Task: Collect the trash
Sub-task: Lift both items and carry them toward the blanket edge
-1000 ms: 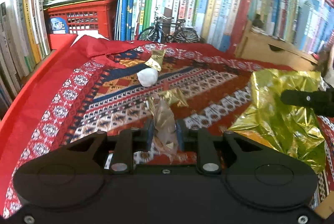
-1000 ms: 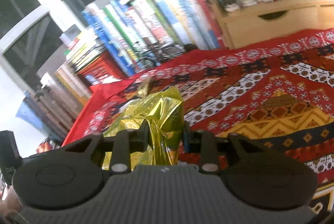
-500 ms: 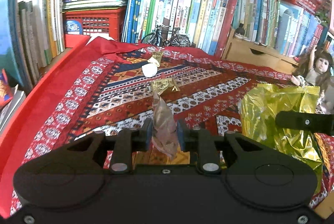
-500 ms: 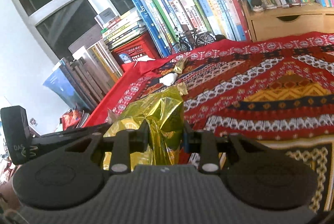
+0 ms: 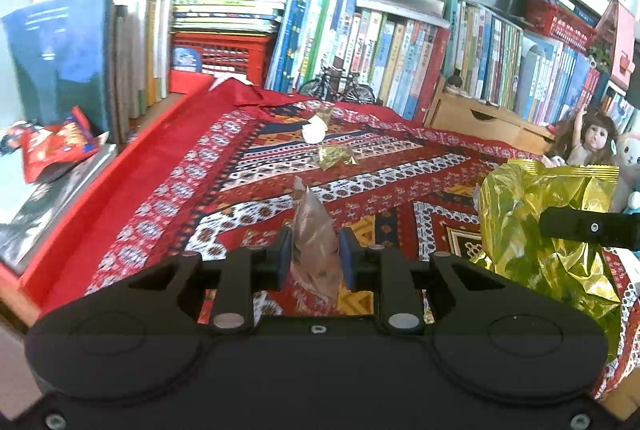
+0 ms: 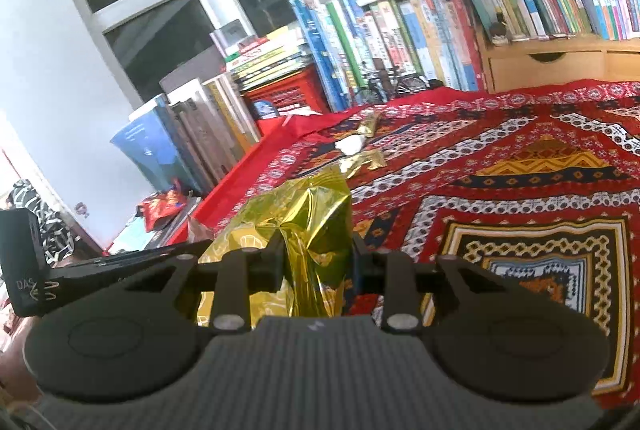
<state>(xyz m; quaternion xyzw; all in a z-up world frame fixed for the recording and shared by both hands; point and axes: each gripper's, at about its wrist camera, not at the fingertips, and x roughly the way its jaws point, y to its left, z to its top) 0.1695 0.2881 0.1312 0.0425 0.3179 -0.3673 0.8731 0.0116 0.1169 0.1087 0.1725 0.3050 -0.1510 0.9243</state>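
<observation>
Left gripper (image 5: 314,254), in its own wrist view, is pinching a translucent brownish wrapper (image 5: 314,242) between its two fingers, lifted clear of the patterned red cloth (image 5: 168,197). Just right of that wrapper, the gold foil bag (image 5: 540,230) is hanging with its mouth upward. Beyond the wrapper, still on the cloth, are lying a gold foil scrap (image 5: 335,157), a white crumpled wad (image 5: 314,131) and another gold scrap (image 5: 323,114). Right gripper (image 6: 318,256), in its own view, is clamping the gold foil bag at a crumpled fold; those three pieces are lying beyond the bag. By my reading, one piece is being carried to the bag, and at least three are waiting.
</observation>
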